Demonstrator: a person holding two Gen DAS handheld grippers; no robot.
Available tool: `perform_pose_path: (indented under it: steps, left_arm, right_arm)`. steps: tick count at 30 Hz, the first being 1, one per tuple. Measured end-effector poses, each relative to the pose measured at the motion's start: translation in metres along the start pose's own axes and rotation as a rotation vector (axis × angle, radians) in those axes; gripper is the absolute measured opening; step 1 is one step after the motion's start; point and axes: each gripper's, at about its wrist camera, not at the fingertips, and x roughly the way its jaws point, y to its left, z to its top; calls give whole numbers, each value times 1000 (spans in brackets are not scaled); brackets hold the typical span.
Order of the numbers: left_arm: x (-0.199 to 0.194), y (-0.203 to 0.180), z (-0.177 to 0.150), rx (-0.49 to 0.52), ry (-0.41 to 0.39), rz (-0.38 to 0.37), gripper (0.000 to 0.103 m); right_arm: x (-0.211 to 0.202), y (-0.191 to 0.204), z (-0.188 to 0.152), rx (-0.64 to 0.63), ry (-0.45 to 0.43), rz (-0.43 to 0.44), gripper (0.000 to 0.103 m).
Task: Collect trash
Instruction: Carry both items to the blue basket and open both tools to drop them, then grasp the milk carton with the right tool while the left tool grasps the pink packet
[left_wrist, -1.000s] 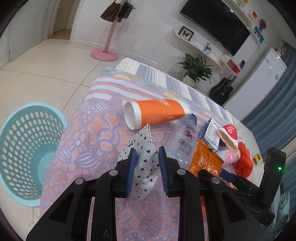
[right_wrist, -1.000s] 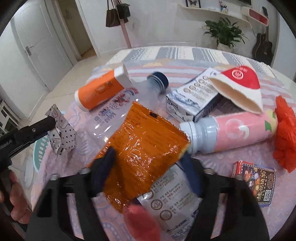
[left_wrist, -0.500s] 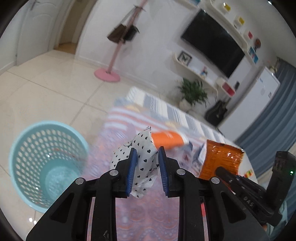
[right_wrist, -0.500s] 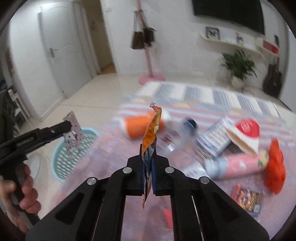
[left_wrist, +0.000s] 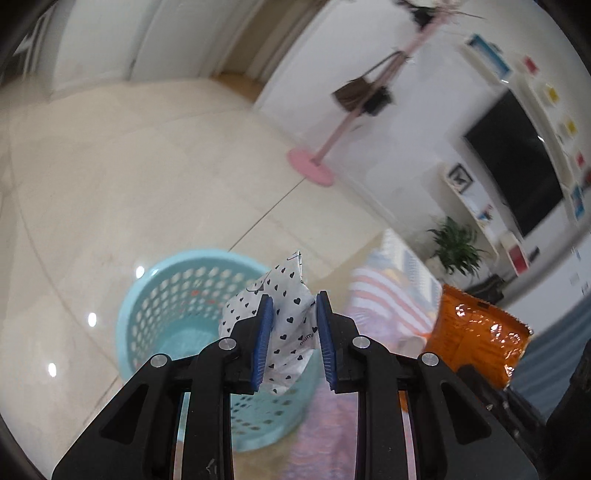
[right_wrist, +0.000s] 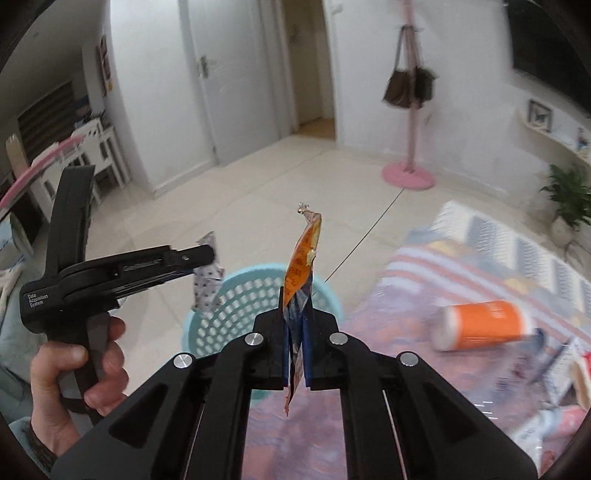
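Your way down into the teal basket (left_wrist: 155, 306) is open — its mouth is unblocked and bare tile floor (left_wrist: 129, 177) surrounds it. To your right, the patterned table edge (right_wrist: 424, 295) crowds close beside the basket.

Bright, even indoor light with small glare spots on the glossy floor (left_wrist: 110, 206) in the left wrist view, strong fisheye bending and dark corners in both, and motion blur smearing the table (right_wrist: 480, 266), so its clutter is probably unreadable.
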Motion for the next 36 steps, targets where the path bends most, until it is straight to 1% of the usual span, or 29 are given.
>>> perform_pose_path:
  steps: [1,4,7,10,13,14,15,16,18,19,21,25,28,33,36]
  left_arm:
    - [7,11,0,-25,23,16,23]
    - [22,29,-1,-71,68,55,23]
    - [32,43,-2,-119,105,82,23]
    - [38,50,-3,-136,131,112,25]
    - [36,52,-3,-138,130,118,27]
    - [35,53,-3,-133,128,121,32]
    - [34,53,-3,-130,124,119,36]
    - [33,52,-2,-125,118,120,37]
    - [31,52,-3,-115,106,127,42]
    - [29,52,-2,-112,98,126,43]
    - [26,51,-1,-112,85,116,47]
    - [16,46,1,-99,49,92,49]
    - [10,37,4,-77,20,62,53]
    - [-2,13,2,-6,-29,25,57]
    - [-11,-4,-1,36,-56,-7,60]
  right_arm:
    - [18,7,0,2,37,21,4]
    - [56,16,-3,5,117,43,4]
    - [85,27,-13,-8,174,34,4]
    - [107,33,-22,-6,228,31,5]
    - [120,34,-25,0,264,41,8]
    - [122,32,-24,3,268,40,12]
    - [122,30,-25,11,270,37,19]
    - [123,30,-25,16,269,36,24]
    - [120,29,-25,29,257,29,53]
    - [116,27,-25,39,239,23,55]
    - [114,24,-26,43,229,28,55]
    - [106,17,-26,66,214,36,55]
    - [99,10,-26,67,195,21,55]
    - [70,-3,-25,85,139,10,55]
    - [37,-16,-25,98,78,-11,55]
